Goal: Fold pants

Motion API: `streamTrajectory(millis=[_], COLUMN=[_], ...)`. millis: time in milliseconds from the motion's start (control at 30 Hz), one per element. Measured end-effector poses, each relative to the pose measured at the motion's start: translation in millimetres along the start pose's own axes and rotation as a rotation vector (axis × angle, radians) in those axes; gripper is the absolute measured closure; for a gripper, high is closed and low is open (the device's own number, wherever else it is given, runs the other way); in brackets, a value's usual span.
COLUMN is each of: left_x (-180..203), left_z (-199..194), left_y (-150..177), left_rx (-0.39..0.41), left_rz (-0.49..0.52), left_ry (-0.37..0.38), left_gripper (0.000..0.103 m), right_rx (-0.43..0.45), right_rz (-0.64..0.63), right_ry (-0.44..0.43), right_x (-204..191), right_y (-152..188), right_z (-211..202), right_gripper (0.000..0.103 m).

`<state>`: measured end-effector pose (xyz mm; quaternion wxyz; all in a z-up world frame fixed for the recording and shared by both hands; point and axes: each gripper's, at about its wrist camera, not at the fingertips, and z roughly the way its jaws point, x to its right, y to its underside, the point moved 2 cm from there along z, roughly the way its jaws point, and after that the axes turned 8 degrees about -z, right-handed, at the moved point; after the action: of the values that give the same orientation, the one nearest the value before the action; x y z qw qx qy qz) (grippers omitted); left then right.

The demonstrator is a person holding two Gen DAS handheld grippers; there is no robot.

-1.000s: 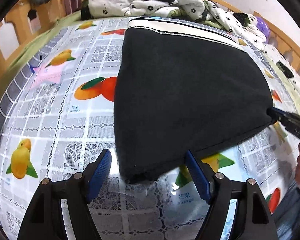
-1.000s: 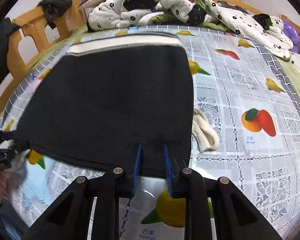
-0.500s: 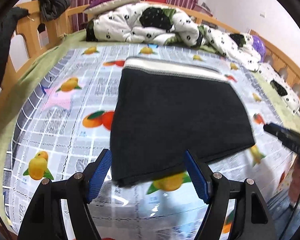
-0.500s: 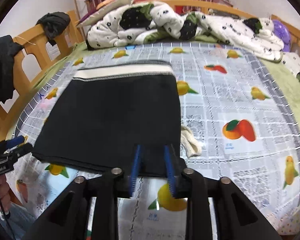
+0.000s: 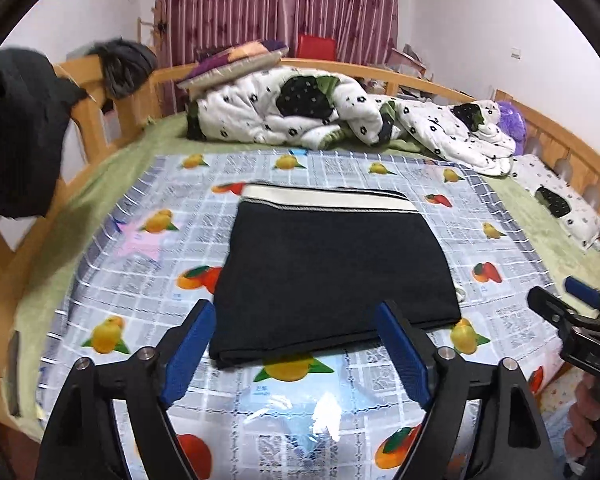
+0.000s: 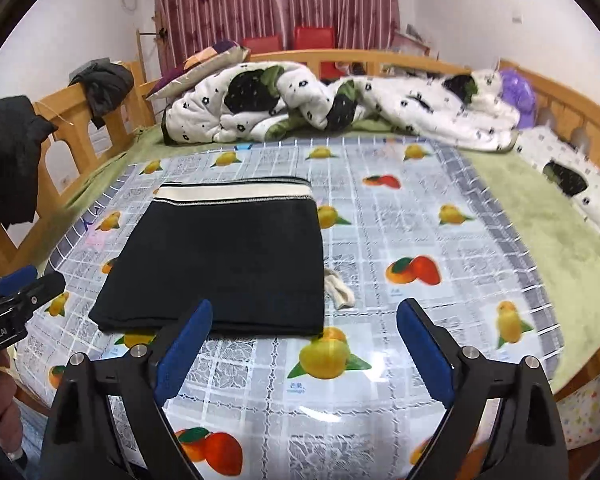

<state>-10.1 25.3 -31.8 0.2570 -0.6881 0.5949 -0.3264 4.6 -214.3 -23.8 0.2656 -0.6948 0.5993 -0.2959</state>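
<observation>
I read the left tool point(image 5: 296, 350) as level and forward-facing, its blue-padded fingers point(image 5: 188, 346) spread wide with nothing between them. The right tool point(image 6: 304, 350) shows the same: jaws fully apart, holding nothing. Each tool appears at the edge of the other's view, gripped from below by a bare hand point(image 6: 2, 408).

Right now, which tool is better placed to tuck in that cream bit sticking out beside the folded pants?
Probably the right tool: open, and the cream bit lies just ahead on the pants' right edge.
</observation>
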Motion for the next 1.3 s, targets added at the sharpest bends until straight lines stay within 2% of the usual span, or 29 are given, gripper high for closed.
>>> streamTrajectory(millis=[100, 400, 867, 1300], left_x=[2, -1, -5, 6], left_z=[-12, -34, -36, -34], left_y=[2, 13, 23, 29], left_rx=[0.009, 0.021, 0.022, 0.024], left_rz=[-0.005, -0.032, -0.032, 0.006], left_ry=[-0.005, 0.016, 0.007, -0.010], left_gripper=[0.017, 0.016, 0.016, 0.016], right_rx=[0.016, 0.033, 0.023, 0.021], right_rz=[-0.026, -0.036, -0.034, -0.033], right_ry=[0.004, 0.024, 0.042, 0.048], right_x=[-8, -13, -15, -16], right_y=[1, 13, 21, 22], right_z=[-16, -39, -40, -38], right_gripper=[0.005, 0.005, 0.005, 0.005])
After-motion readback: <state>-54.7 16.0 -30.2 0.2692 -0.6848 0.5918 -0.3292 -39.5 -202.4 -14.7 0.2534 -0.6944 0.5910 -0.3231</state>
